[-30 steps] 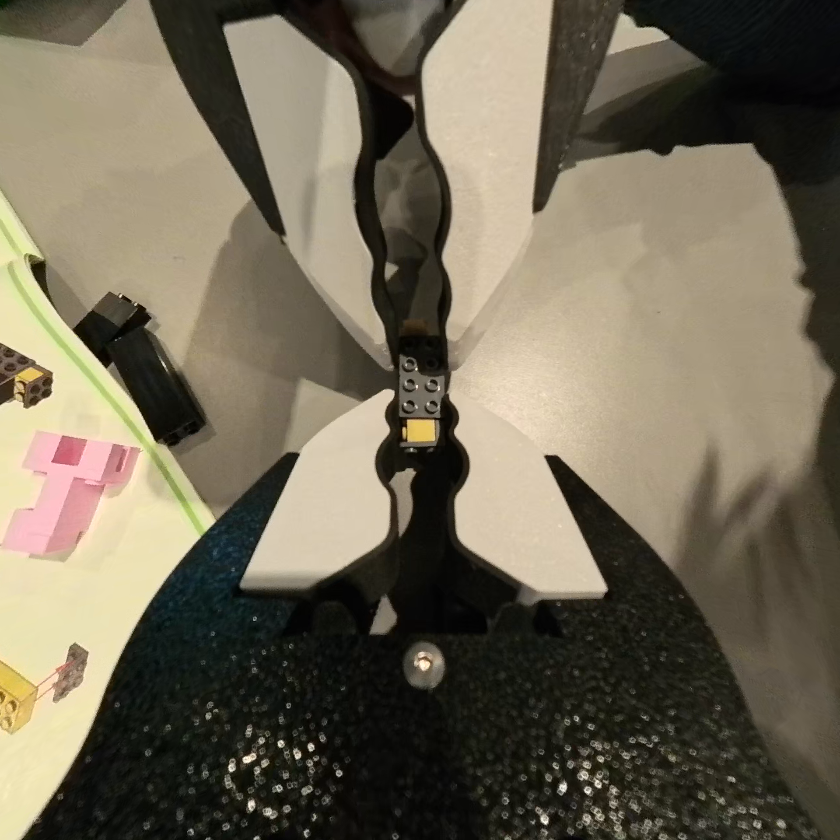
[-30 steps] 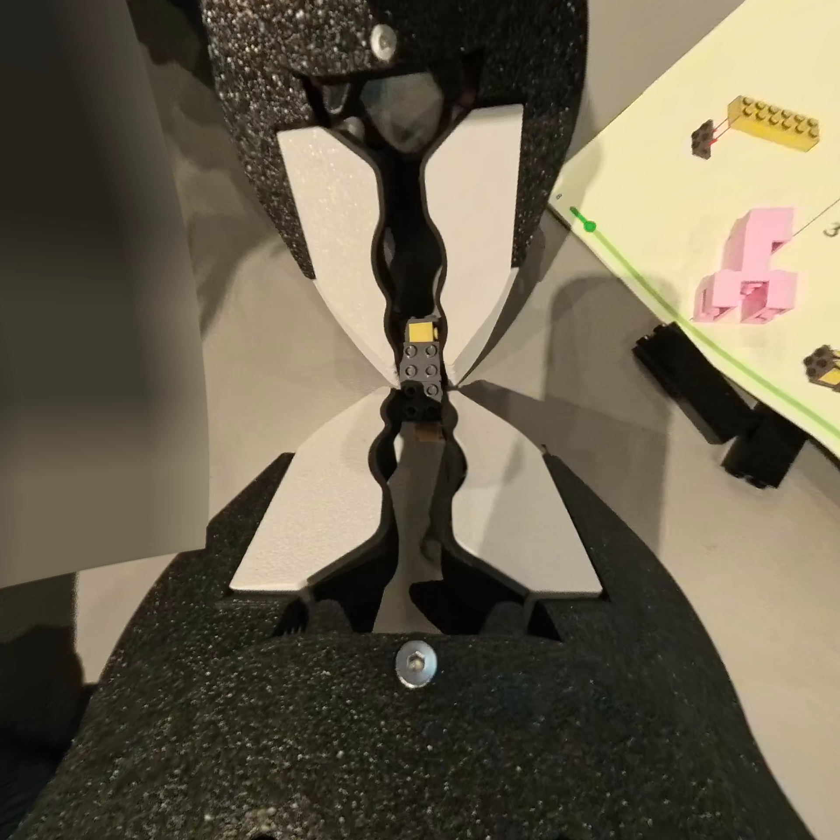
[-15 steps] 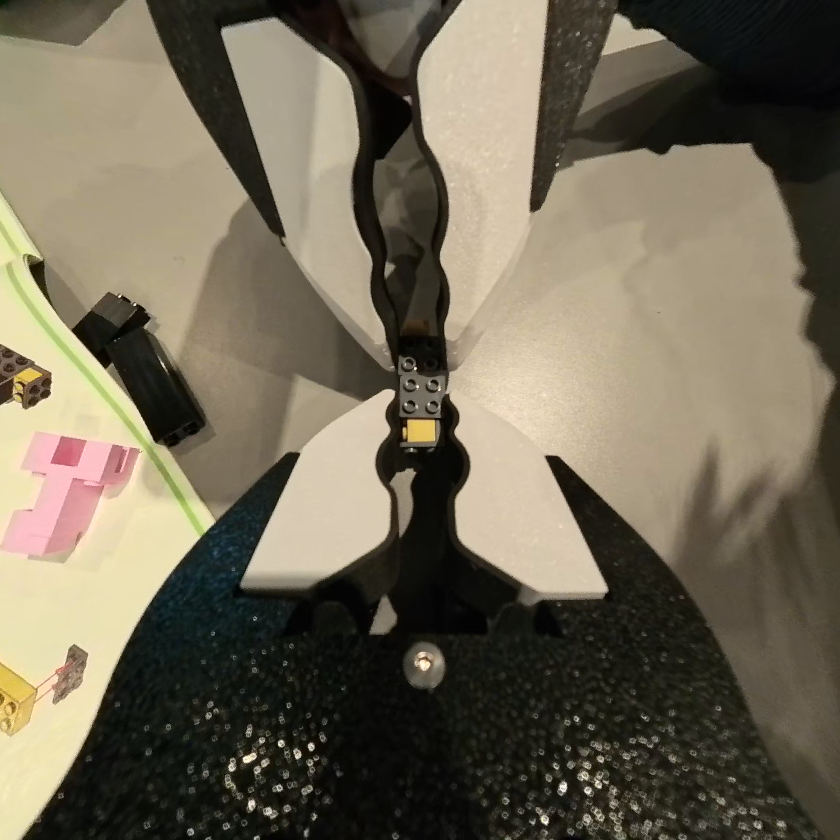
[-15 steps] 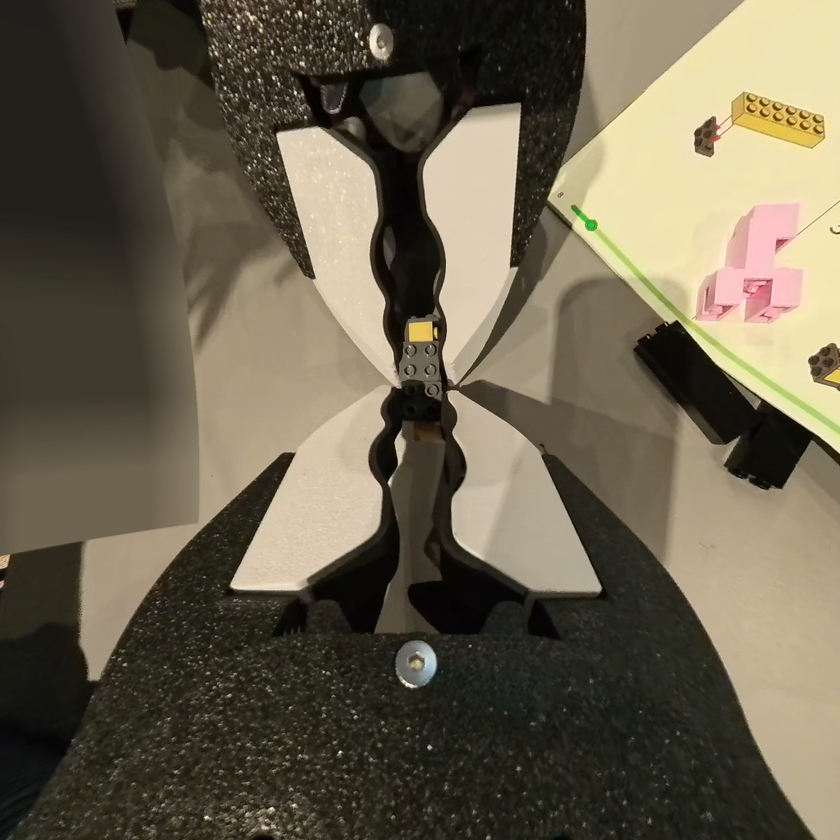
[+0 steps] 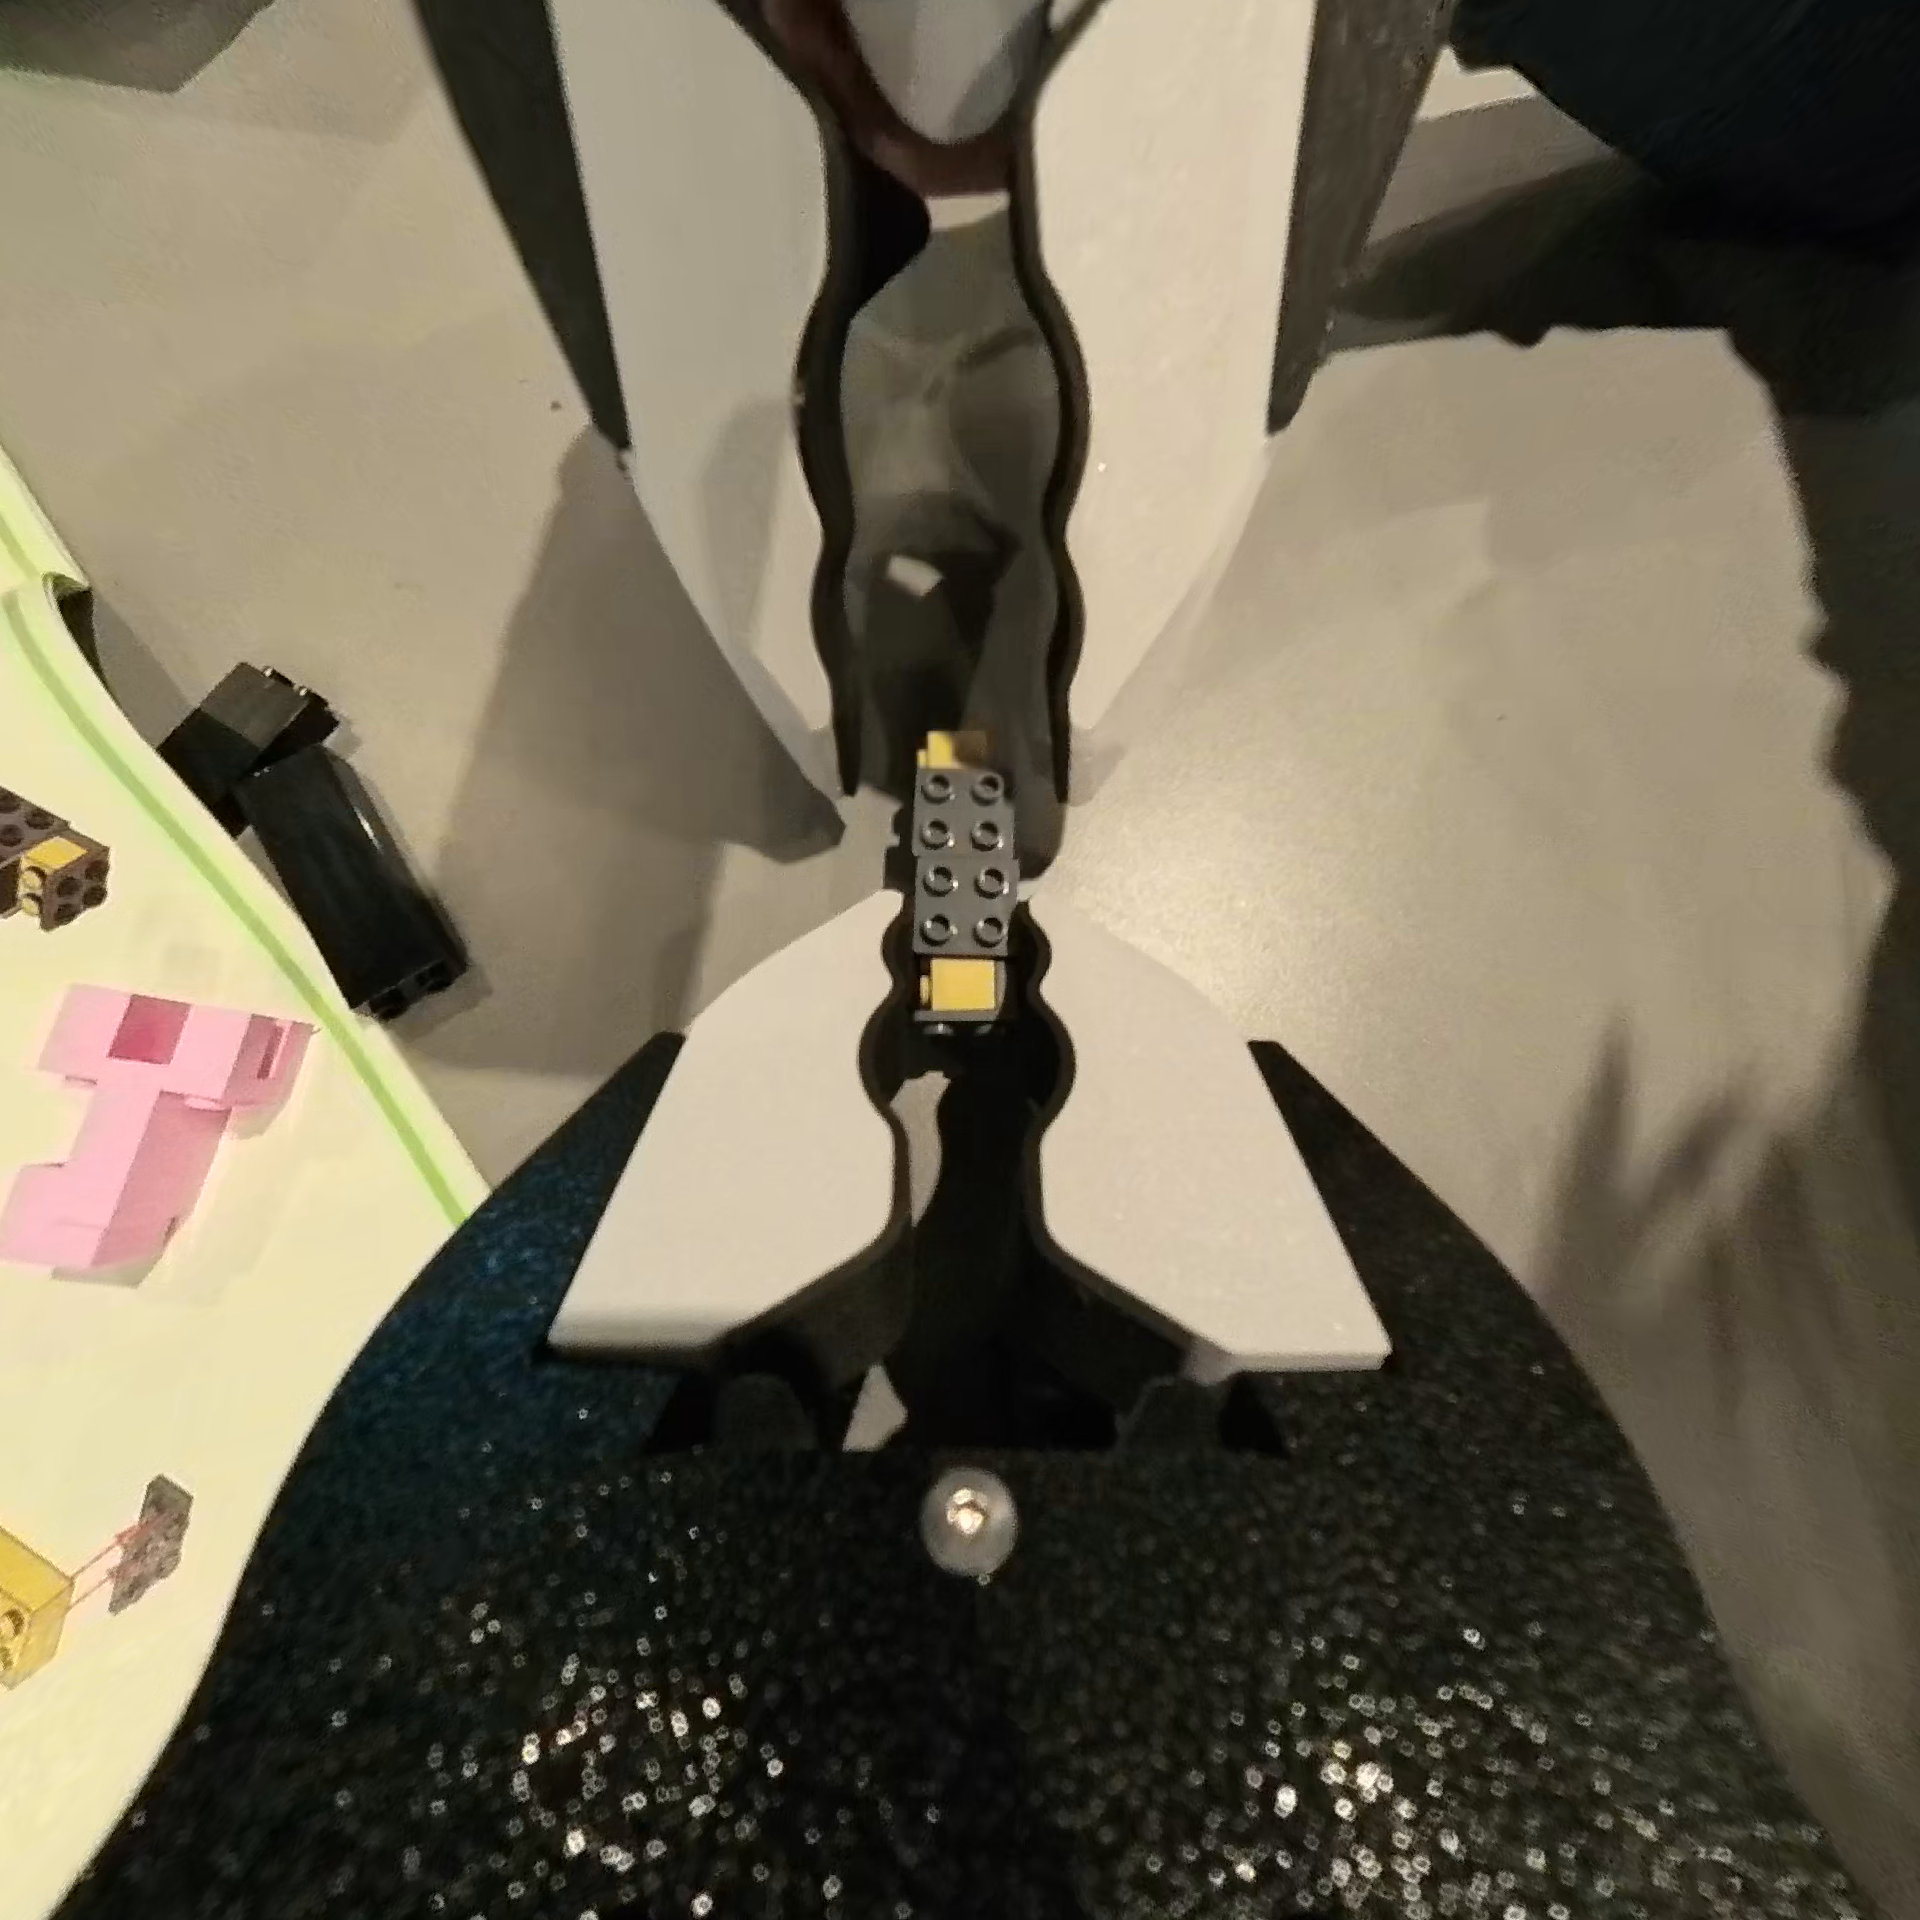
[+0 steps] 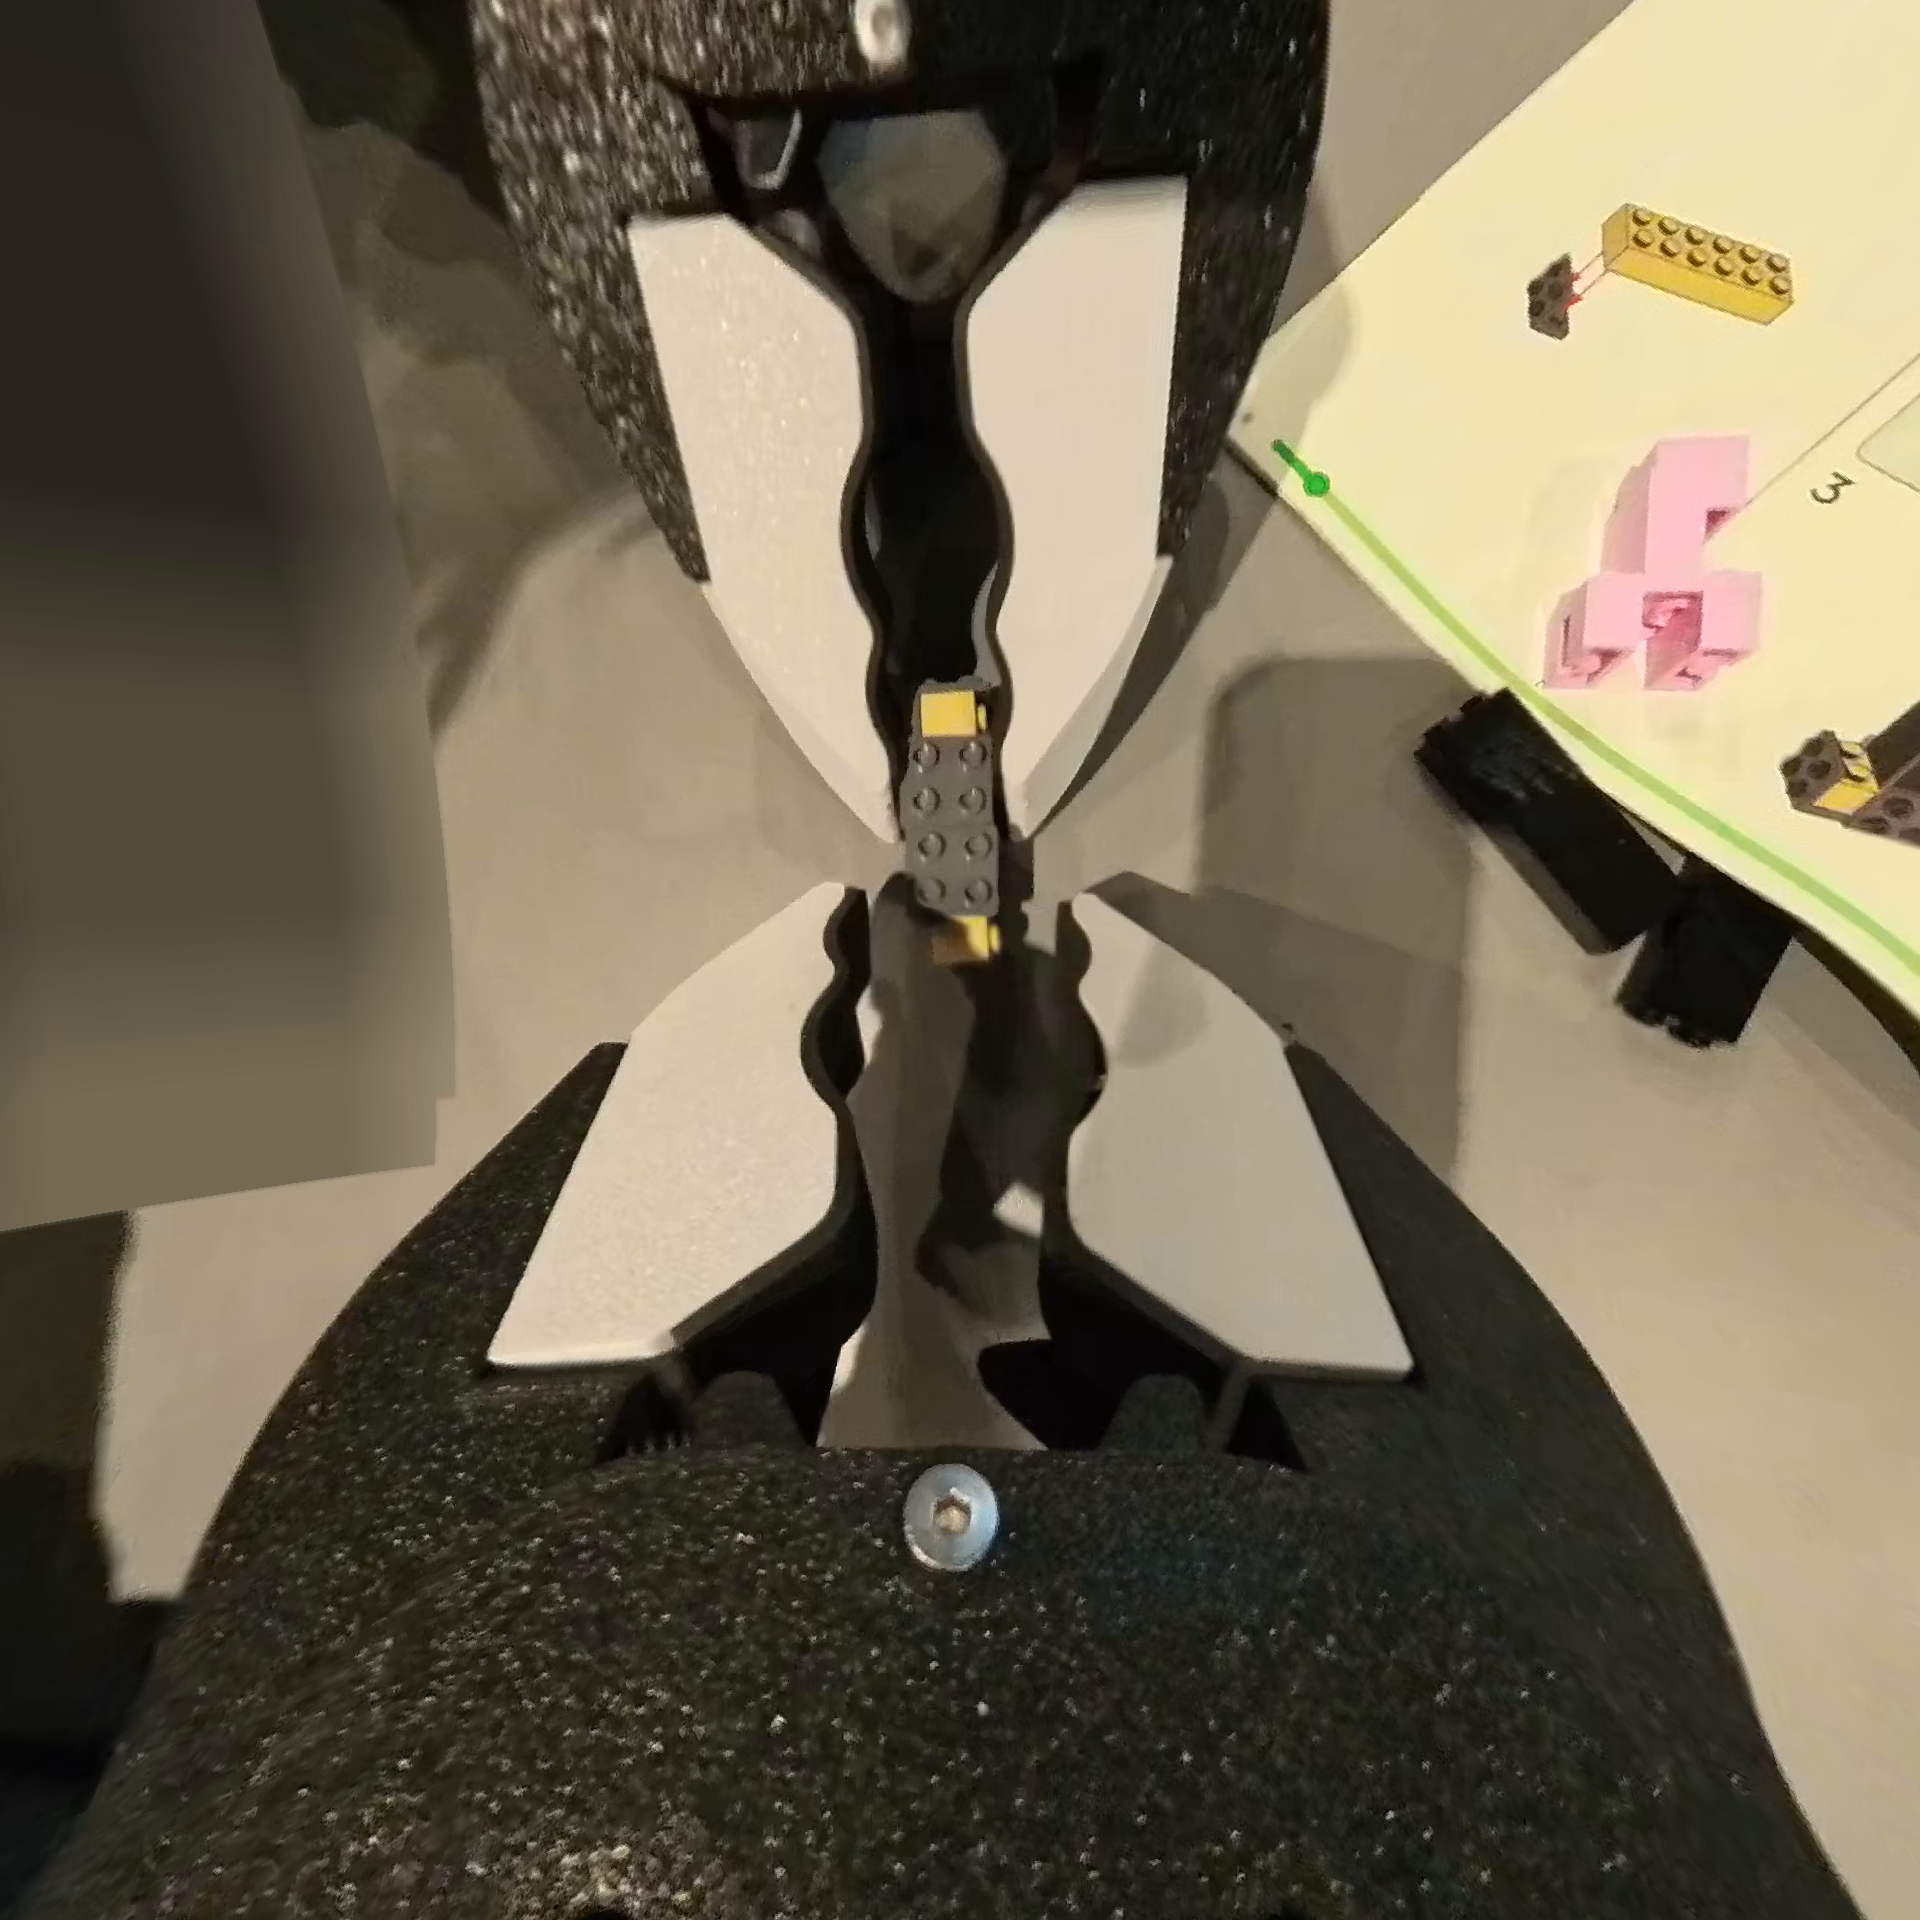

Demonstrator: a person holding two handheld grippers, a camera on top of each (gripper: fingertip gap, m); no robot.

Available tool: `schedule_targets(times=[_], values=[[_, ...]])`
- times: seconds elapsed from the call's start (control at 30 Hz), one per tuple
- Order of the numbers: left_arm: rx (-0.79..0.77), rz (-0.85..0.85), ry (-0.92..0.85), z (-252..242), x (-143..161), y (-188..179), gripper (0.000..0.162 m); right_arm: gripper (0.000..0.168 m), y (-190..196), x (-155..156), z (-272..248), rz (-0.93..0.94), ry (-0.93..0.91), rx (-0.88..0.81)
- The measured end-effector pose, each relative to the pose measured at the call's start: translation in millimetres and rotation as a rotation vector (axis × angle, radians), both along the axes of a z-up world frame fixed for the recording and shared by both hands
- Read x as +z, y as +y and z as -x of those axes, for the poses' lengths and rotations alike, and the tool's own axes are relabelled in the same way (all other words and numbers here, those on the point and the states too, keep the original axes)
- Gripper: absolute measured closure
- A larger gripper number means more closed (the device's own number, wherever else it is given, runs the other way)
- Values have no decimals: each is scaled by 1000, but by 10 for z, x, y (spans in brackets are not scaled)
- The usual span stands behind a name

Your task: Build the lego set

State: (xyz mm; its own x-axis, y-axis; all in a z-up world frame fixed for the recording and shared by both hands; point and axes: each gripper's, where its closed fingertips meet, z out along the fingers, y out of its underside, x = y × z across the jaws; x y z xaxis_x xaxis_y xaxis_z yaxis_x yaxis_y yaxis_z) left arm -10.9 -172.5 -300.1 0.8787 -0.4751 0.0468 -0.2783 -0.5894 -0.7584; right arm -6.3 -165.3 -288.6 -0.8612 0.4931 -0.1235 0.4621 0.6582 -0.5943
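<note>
Grey tabletop (image 5: 1351, 935) under two grippers meeting tip to tip.

Left gripper (image 5: 961, 997) is nearly closed, pinching the small grey-and-yellow brick assembly (image 5: 964, 883); right gripper (image 6: 951, 914) stands parted around its far end. Light, rigid, slick plastic: likely best pinched on flat sides. Beyond lie black bricks (image 5: 312, 831) and the instruction booklet (image 6: 1662, 416).

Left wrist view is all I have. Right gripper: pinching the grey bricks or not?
Observer: Not pinching. The right wrist view shows the right gripper open, its fingers standing apart from the grey bricks on both sides.
Operator: What's at that end of the bricks?
Observer: A small yellow piece sticks out there, in the gap between the open fingers, touching neither.
</note>
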Motion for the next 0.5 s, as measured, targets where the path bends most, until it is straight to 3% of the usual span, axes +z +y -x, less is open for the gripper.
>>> schedule_targets(times=[0.03,0.1,0.23,0.5], values=[[1,-1,1,0,1,-2,144,134,4,-14,-7,4,14,-6],[-1,-4,3,-3,4,-15,124,133,12,-40,-24,23,39,-22],[-14,-8,18,11,-2,-61,109,137,24,-58,-10,71,109,-57],[-10,-79,18,79,88,-58,113,146,43,1,-1,192,182,-72]])
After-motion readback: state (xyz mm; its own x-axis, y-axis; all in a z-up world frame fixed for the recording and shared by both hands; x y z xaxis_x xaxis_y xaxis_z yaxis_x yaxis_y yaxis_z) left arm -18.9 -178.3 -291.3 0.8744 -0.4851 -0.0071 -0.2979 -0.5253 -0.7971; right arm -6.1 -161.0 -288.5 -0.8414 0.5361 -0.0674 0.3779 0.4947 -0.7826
